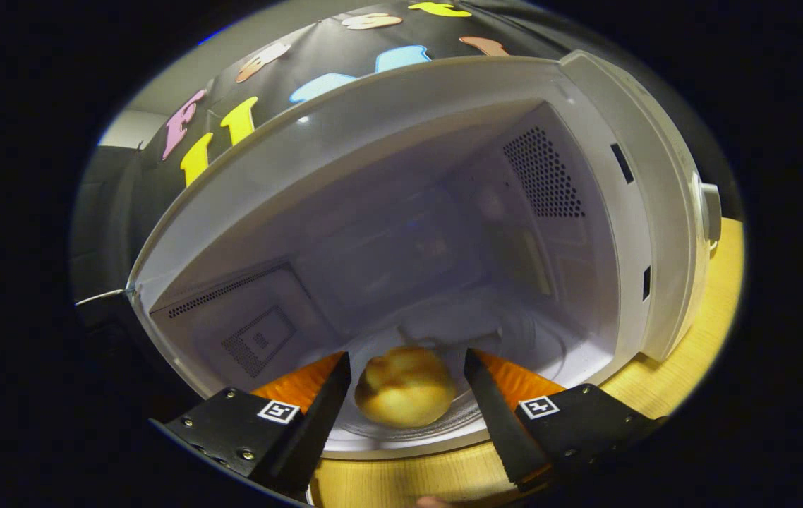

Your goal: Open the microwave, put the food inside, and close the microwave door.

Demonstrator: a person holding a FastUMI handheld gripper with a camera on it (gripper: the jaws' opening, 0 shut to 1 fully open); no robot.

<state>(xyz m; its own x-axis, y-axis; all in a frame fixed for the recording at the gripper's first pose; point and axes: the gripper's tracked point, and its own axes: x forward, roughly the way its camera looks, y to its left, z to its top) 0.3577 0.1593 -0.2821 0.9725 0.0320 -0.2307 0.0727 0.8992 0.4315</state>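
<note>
Between the spread fingers of the gripper (407,384) lies the bun (405,386), resting on the turntable just inside the open microwave (387,127). Neither finger visibly presses it. Under the microwave runs the wooden desk (698,339).

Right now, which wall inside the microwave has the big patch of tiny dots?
The right wall of the microwave: its dotted patch sits high, far beyond the open gripper and bun. The left wall's patches are smaller.

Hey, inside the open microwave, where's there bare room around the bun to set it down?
Bare turntable lies beyond and right of the bun, toward the vented right wall. The cavity floor by the left wall vent is also free. It is crowded at the front, where the tongs stand open either side of the bun.
</note>
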